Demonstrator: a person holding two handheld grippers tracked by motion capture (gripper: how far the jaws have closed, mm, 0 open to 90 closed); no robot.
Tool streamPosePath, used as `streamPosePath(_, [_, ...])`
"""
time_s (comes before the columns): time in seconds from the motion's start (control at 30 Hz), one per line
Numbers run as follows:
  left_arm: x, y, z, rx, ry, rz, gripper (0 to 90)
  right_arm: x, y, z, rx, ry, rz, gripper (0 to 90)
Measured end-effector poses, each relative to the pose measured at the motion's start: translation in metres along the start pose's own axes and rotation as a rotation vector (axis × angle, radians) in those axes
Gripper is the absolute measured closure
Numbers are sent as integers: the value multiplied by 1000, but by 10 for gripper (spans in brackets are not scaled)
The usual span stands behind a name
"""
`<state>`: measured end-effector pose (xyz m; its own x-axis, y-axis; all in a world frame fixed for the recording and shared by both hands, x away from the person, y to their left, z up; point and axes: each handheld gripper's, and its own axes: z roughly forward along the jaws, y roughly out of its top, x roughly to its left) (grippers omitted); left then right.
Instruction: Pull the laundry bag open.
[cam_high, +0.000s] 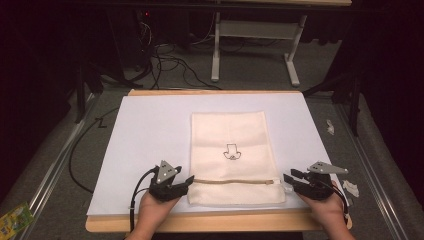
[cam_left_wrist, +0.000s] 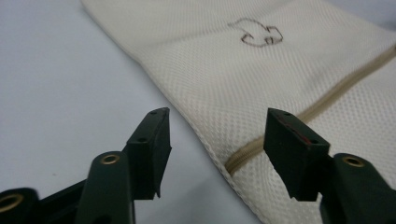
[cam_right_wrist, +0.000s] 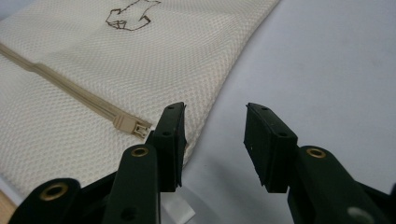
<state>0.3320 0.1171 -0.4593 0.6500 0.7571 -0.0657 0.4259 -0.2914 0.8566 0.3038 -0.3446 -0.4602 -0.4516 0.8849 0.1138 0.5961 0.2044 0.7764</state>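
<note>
1. The mesh bag lies flat on the white sheet, mid-table, with its zipper running across the near end.
2. My left gripper sits at the bag's left edge by the zipper's closed end, jaws apart, nothing between them. My right gripper is at the right edge, jaws also apart and empty.
3. I judge this the approach before a grasp: next I must pin the left edge and pinch the pull (a small target).
4. The right gripper view shows the pull just beside my left jaw; the high view is too coarse for it. The left gripper view shows the zipper's end between the jaws.
</note>
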Motion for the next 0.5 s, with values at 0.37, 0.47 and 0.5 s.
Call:
streamPosePath(0.37, [8, 5, -14, -65, 11, -14, 321, -3, 3, 12, 0, -26, 24, 622])
streamPosePath(0.47, [7, 5, -14, -64, 10, -10, 320, 1, 5, 17, 8, -11, 22, 620])
streamPosePath(0.5, [7, 6, -14, -64, 7, -10, 320, 2, 5, 18, 19, -5, 14, 619])
